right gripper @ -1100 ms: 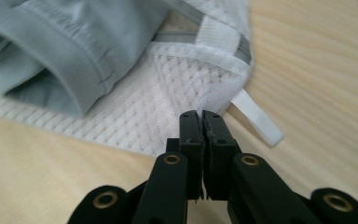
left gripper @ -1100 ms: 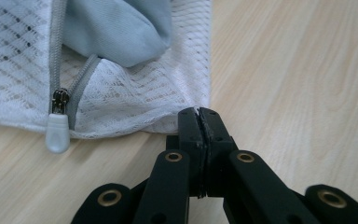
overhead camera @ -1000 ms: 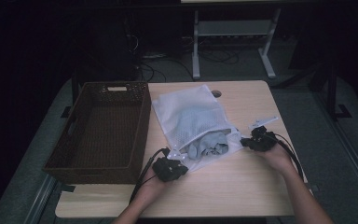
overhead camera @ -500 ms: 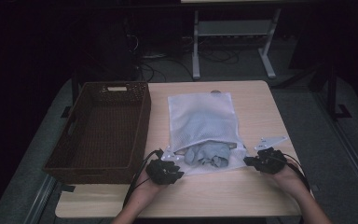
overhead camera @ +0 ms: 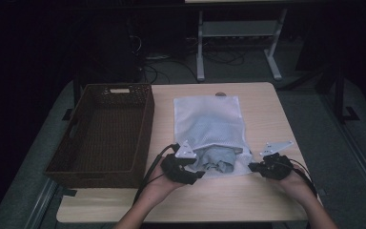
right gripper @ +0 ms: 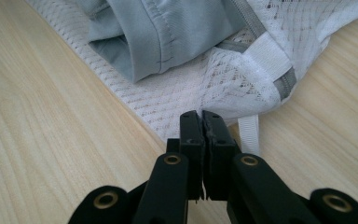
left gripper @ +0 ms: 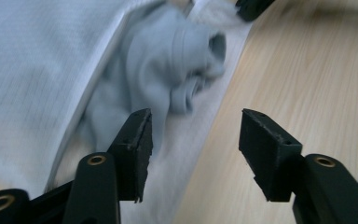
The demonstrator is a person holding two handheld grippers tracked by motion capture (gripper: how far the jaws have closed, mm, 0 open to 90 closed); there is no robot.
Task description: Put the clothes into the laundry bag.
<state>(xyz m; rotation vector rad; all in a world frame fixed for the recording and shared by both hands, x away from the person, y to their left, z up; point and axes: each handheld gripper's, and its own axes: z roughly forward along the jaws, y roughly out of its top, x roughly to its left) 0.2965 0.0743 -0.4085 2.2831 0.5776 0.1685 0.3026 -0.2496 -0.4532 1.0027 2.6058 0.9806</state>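
Note:
A white mesh laundry bag lies flat on the wooden table, its mouth toward me. A grey garment bulges out of that mouth. My left gripper hovers at the bag's near left corner. Its jaws have just been opening and stand open over the bag's lower layer, pressing on nothing, with the garment just ahead. My right gripper is at the near right corner, shut on the edge of the mesh beside a white strap.
A dark woven basket stands along the table's left side, touching the bag's left area. Bare wood runs right of the bag and along the near edge. Beyond the table are a metal stand and cables on the dark floor.
The bag has been pulled toward me and straightened from its slanted lie. The right gripper moved to the near right corner. The left gripper has lifted and opened.

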